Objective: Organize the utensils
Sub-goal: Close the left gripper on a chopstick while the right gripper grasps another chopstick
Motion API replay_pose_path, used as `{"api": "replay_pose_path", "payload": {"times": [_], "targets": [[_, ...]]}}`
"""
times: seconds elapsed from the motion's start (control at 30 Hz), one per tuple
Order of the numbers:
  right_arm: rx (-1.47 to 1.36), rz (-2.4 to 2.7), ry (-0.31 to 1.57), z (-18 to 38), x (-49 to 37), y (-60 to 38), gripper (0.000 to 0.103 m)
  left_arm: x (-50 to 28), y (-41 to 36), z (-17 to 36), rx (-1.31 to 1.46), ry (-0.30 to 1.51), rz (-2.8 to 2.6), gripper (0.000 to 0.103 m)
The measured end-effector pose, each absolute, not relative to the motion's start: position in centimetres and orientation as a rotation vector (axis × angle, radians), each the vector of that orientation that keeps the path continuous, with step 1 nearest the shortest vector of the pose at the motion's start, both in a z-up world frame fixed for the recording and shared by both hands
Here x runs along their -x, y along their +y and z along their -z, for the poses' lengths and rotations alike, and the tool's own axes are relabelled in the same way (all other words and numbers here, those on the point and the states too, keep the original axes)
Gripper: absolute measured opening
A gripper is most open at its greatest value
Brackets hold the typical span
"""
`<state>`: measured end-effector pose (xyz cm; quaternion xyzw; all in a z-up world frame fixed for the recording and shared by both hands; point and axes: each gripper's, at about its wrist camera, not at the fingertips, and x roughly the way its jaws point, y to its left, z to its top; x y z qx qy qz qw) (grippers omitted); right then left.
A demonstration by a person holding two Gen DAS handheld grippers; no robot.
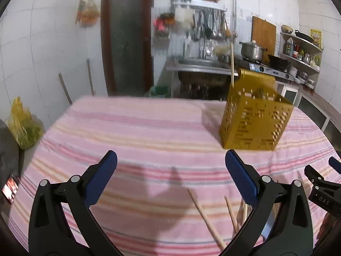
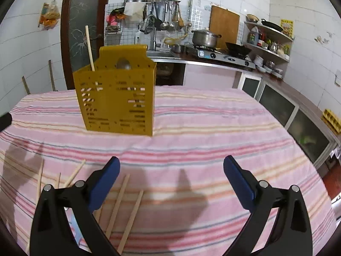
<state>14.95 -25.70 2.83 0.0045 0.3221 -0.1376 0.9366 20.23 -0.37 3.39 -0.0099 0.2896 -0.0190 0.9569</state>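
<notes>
A: What does the kitchen table show?

B: A pink striped cloth [image 2: 202, 128] covers it. A yellow perforated caddy [image 2: 119, 98] stands upright on the far part, with one wooden stick [image 2: 89, 47] rising from its left corner and the rounded end of a metal utensil [image 2: 123, 64] showing at its rim.

A: And the loose pieces?

B: Wooden chopsticks [image 2: 125, 204] lie scattered on the cloth at the near edge, well apart from the caddy. In the right wrist view they lie left of centre, some passing under the gripper's left finger.

A: The tongs?

B: Both are spread wide and hold nothing. The left gripper [image 1: 170, 164] hangs over bare cloth, chopsticks near its right finger. The right gripper [image 2: 171, 168] hangs over the cloth too, only shadow between its blue pads [image 2: 238, 181].

A: Are the two close?

B: The right gripper's tip shows at the right edge of the left wrist view, just beside the left one.

A: Background?

B: A stove with a pot [image 2: 205, 37], a sink and hanging ladles.
</notes>
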Motion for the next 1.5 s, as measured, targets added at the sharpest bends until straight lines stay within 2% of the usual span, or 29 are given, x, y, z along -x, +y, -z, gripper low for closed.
{"api": "replay_pose_path", "payload": {"times": [0.23, 0.47, 0.83, 0.9, 0.97, 1.1, 1.4, 1.5], "targets": [[0.002, 0.331, 0.626, -1.0, -13.4, -24.4, 0.099, -20.1, -0.7, 0.3, 0.036, 0.645, 0.049, 0.098], [-0.034, 0.295, 0.660, -0.6, -13.2, -24.5, 0.099, -20.0, -1.4, 1.2, 0.010, 0.682, 0.047, 0.098], [-0.095, 0.307, 0.816, 2.1, -14.4, -25.3, 0.097, -21.7, -1.4, 4.6, 0.035, 0.873, 0.021, 0.098], [-0.100, 0.318, 0.836, 2.5, -14.7, -25.4, 0.092, -22.1, -1.5, 5.2, 0.036, 0.912, 0.021, 0.096], [-0.107, 0.325, 0.855, 2.8, -15.0, -25.5, 0.084, -22.3, -1.8, 5.7, 0.023, 0.943, 0.006, 0.091], [-0.131, 0.320, 0.867, 3.1, -15.2, -25.5, 0.081, -22.2, -2.5, 5.9, -0.008, 0.945, -0.014, 0.086], [-0.102, 0.321, 0.895, 3.3, -15.7, -24.0, 0.059, -22.0, -4.0, 5.6, -0.025, 0.955, -0.015, 0.067], [-0.083, 0.310, 0.897, 3.3, -16.0, -23.2, 0.042, -22.2, -4.3, 5.4, -0.019, 0.971, -0.012, 0.057]]}}
